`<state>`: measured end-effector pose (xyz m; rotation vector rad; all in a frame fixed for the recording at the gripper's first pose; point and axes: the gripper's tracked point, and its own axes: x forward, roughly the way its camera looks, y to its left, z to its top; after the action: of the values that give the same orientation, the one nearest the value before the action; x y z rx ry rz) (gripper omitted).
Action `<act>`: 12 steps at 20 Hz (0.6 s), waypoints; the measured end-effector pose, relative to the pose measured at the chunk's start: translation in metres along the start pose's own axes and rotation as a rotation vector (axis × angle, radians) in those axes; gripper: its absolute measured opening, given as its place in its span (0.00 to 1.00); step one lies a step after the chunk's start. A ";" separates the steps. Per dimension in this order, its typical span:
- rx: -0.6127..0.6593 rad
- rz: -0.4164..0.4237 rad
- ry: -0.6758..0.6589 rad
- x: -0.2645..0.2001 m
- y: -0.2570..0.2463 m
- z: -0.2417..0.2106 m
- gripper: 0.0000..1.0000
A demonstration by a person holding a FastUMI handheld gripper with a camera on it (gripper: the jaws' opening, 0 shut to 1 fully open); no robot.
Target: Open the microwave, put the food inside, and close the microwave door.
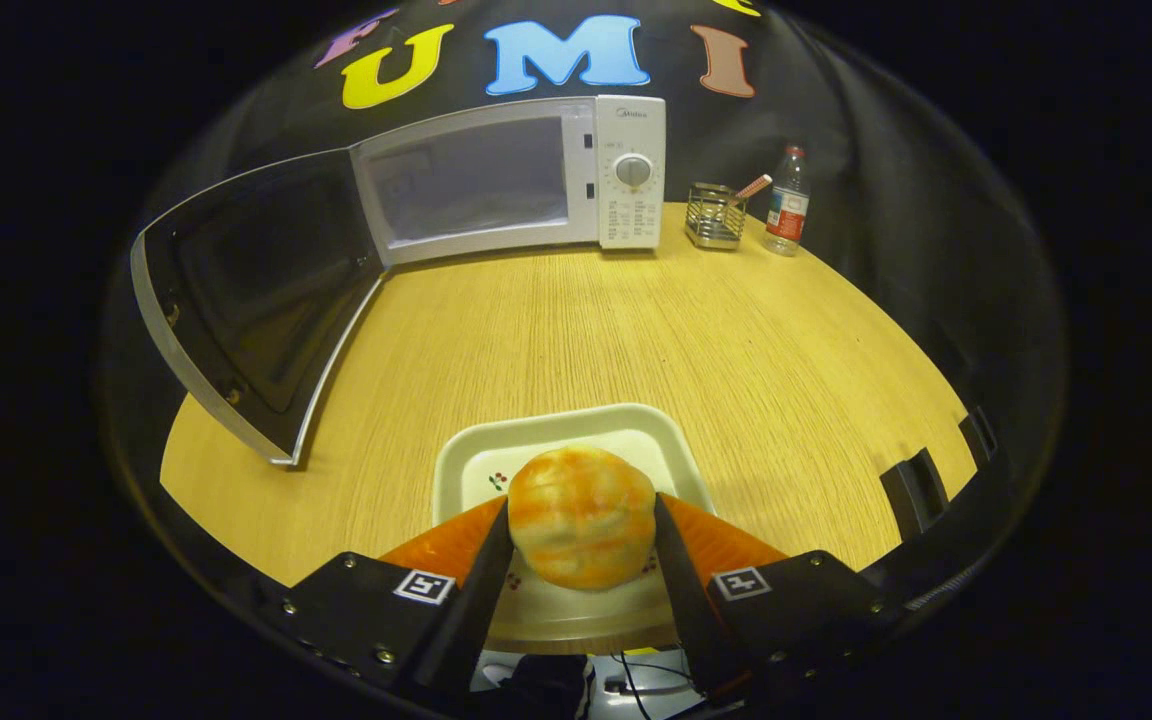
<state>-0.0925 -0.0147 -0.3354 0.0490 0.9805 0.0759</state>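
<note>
Between fingers of gripper [582, 535]: round bun [581, 530], both fingers pressed against its sides, over white tray [546, 432] on wooden table [636, 330]. Beyond, microwave [511, 180] at table's back, door [246, 290] swung wide open. Wire holder [716, 215] and bottle [787, 200] beside microwave.

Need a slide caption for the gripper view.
Hand-held gripper shut on bun over plate; microwave door open.
</note>
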 end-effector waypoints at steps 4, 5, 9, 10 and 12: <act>0.020 0.052 -0.073 0.000 0.012 0.046 0.79; 0.030 0.069 -0.092 0.001 0.016 0.060 0.79; 0.062 0.135 -0.171 0.006 0.033 0.116 0.79; 0.070 0.152 -0.190 0.007 0.038 0.131 0.79; 0.086 0.178 -0.223 0.015 0.049 0.155 0.78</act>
<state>0.0420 0.0340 -0.2579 0.2193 0.7540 0.1875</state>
